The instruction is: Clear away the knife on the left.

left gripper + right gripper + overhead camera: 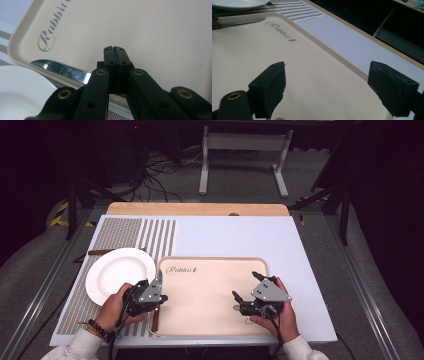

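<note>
Two tongs are in my hands, both over the cream tray [210, 292], which I take as the landmark for everything else. My left tongs [161, 298] sit at the tray's left edge with the jaws pressed fully together; in the left gripper view the pads meet with no gap. The knife [61, 70] lies along that same left edge, its serrated blade on the tray floor just inside the rim, pointing away from me toward the far left corner near the printed lettering. Its brown handle [155, 320] runs back under my left tongs toward the tray's near left corner. I cannot tell whether the closed jaws have hold of the handle or only rest over it.

My right tongs [246, 291] hover over the tray's right half with the jaws spread wide and nothing between them.

Left of the tray, the white plate [120, 274] rests on a striped placemat [135, 232], its rim just beside the tray's left edge. The tray itself sits on the white worktop [250, 235].
</note>
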Demonstrator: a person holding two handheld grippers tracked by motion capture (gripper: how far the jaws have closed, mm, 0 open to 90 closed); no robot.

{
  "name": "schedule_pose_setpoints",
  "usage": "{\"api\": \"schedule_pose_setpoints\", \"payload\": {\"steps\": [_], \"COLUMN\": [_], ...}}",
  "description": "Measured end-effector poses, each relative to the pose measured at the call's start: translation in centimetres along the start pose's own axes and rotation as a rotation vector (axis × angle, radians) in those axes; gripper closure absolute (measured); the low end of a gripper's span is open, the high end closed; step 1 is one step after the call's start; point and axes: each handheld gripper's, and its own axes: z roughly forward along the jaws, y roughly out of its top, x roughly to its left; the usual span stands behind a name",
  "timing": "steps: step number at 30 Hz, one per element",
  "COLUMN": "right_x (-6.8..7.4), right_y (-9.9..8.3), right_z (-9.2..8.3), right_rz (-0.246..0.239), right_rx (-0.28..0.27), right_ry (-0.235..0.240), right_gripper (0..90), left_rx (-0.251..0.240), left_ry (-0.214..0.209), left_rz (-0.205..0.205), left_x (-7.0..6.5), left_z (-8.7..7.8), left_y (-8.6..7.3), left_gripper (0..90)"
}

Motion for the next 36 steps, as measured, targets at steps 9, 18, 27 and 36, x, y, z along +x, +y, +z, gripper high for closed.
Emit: {"api": "schedule_pose_setpoints", "payload": {"steps": [9, 18, 27, 36], "right_x": [0.0, 0.0, 0.0, 0.0], "right_y": [0.0, 0.1, 0.1, 0.1], "right_z": [-0.1, -0.1, -0.1, -0.2], "right_rz": [-0.001, -0.003, -0.005, -0.008], "right_rx": [-0.007, -0.009, -0.01, -0.01], "right_ry": [0.001, 0.003, 0.004, 0.003], "right_gripper": [15.9, 15.9, 15.9, 15.9], "left_rx": [-0.074, -0.121, -0.151, -0.176], "left_ry": [0.017, 0.05, 0.076, 0.098], "left_rz": [-0.026, -0.038, -0.049, -0.058], "left_x": [0.8, 1.3, 1.7, 2.1], "left_z": [-1.7, -2.8, -3.7, -4.3], "left_y": [-0.2, -0.4, -0.7, -1.1], "left_gripper": [88.7, 88.5, 87.5, 86.1]}}
